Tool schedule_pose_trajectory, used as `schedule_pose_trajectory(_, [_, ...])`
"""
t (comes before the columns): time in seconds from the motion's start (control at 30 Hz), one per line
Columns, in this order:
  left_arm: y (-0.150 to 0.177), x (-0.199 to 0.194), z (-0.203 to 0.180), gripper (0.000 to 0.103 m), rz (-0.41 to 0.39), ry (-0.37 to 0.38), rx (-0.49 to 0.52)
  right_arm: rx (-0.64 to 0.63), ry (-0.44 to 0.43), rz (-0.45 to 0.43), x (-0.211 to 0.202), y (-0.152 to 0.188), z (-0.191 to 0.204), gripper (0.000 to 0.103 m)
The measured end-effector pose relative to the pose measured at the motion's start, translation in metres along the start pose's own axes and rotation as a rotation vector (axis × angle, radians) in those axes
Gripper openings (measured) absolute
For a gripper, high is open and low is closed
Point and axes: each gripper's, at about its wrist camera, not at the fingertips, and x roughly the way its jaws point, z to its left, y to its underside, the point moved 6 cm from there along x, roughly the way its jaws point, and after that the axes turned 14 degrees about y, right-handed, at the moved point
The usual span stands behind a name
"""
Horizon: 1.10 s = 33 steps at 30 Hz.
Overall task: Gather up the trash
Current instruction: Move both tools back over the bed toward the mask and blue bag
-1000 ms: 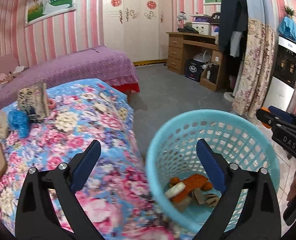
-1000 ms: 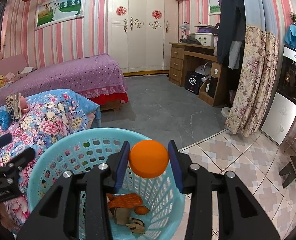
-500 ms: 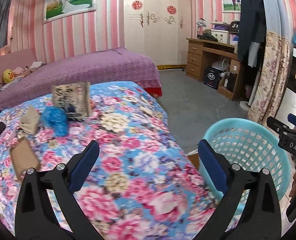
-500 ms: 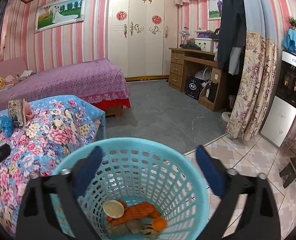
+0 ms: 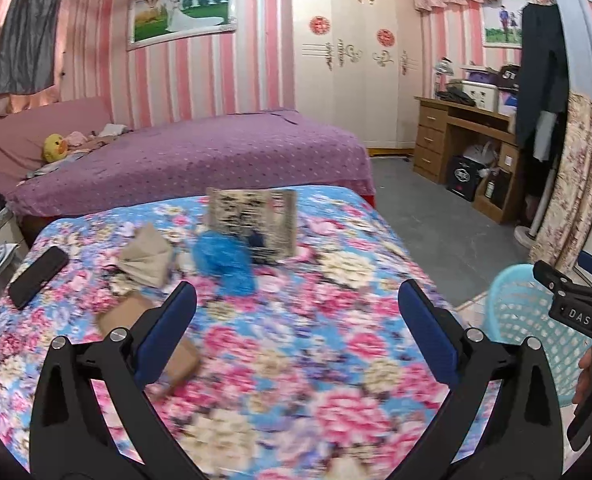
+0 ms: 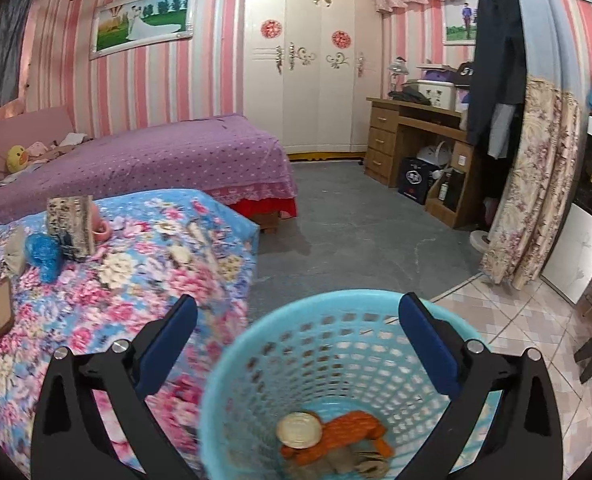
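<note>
1. Reaching for the next scrap, we aim the left tool point(image 5: 296, 324), released and empty, at the blue wad point(image 5: 225, 262) on the flowered bed point(image 5: 336, 320), coming in low and closing around its middle.
2. Our right tool point(image 6: 298, 330) hangs released and empty above the basket point(image 6: 231, 360), which sits just beside the bed.
3. We count one blue wad, two brown paper scraps point(image 5: 145, 258) and one basket with peels inside.
</note>
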Motion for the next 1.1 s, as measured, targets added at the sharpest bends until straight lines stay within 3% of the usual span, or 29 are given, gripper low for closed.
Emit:
schedule_pose_trajectory(0.4, [0.014,0.005,0.090,0.097,0.032,-0.089,-0.043,-0.072,-0.055,0.010,-0.002,-0.001,0.081,0.098])
schedule_pose_trajectory(0.8, [0.020,-0.005,0.166,0.097,0.048,-0.182,-0.094,-0.139,-0.173,0.025,-0.018,0.005,0.160,0.098])
schedule_pose_trajectory(0.93, [0.021,-0.007,0.200,0.097,0.054,-0.203,-0.157,-0.175,-0.242,0.048,-0.023,0.008,0.193,0.098])
schedule_pose_trajectory(1.1, [0.024,-0.004,0.230,0.097,0.069,-0.222,-0.219,-0.253,-0.267,0.041,-0.023,0.006,0.239,0.098])
